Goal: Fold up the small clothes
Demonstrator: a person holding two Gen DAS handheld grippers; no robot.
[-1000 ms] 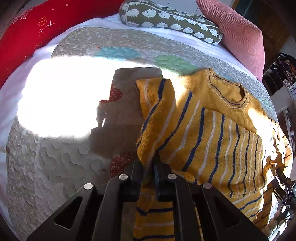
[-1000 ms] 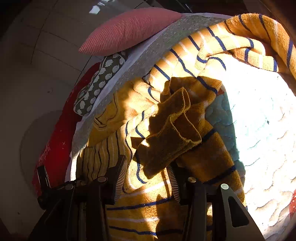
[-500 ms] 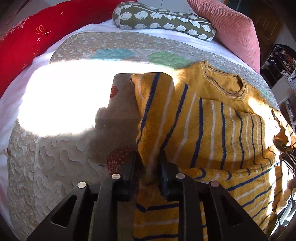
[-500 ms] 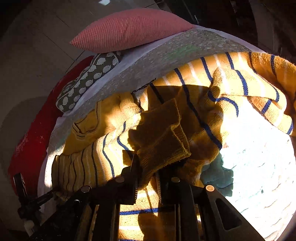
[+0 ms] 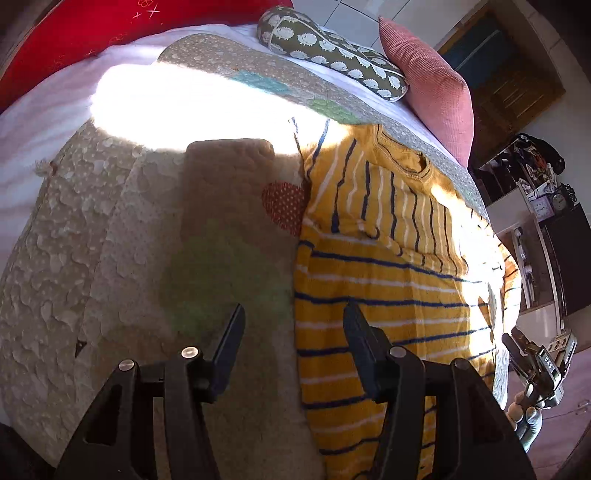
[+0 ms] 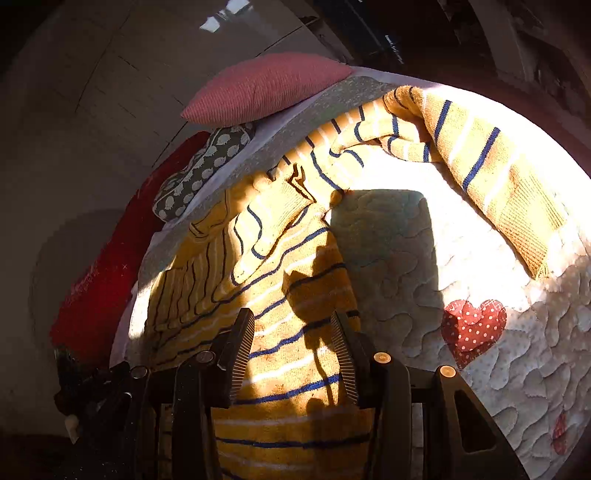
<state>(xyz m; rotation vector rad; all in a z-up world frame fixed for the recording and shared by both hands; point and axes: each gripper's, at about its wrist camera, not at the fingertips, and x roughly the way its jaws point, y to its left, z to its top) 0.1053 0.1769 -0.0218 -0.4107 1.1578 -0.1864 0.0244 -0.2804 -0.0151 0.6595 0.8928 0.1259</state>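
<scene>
A small yellow sweater [image 5: 388,280] with blue and white stripes lies flat on the quilt, one sleeve folded across its body. My left gripper [image 5: 293,317] is open and empty, hovering over the sweater's left edge near the hem. In the right wrist view the sweater [image 6: 280,295] lies below my right gripper [image 6: 291,332], which is open and empty. Its other sleeve [image 6: 491,173] stretches out to the right over the sunlit quilt. The right gripper also shows at the lower right of the left wrist view [image 5: 535,362].
The beige quilt [image 5: 110,258] has red heart patches [image 6: 472,325]. A red cushion [image 5: 66,33], a green hedgehog-print bolster [image 5: 332,51] and a pink pillow [image 5: 432,77] line the far edge. Shelves and furniture [image 5: 535,206] stand beyond the bed at right.
Both grippers were shut on sweater fabric and have opened, letting it drop. The left sleeve now lies folded over the sweater's body, and both grippers have pulled back.
</scene>
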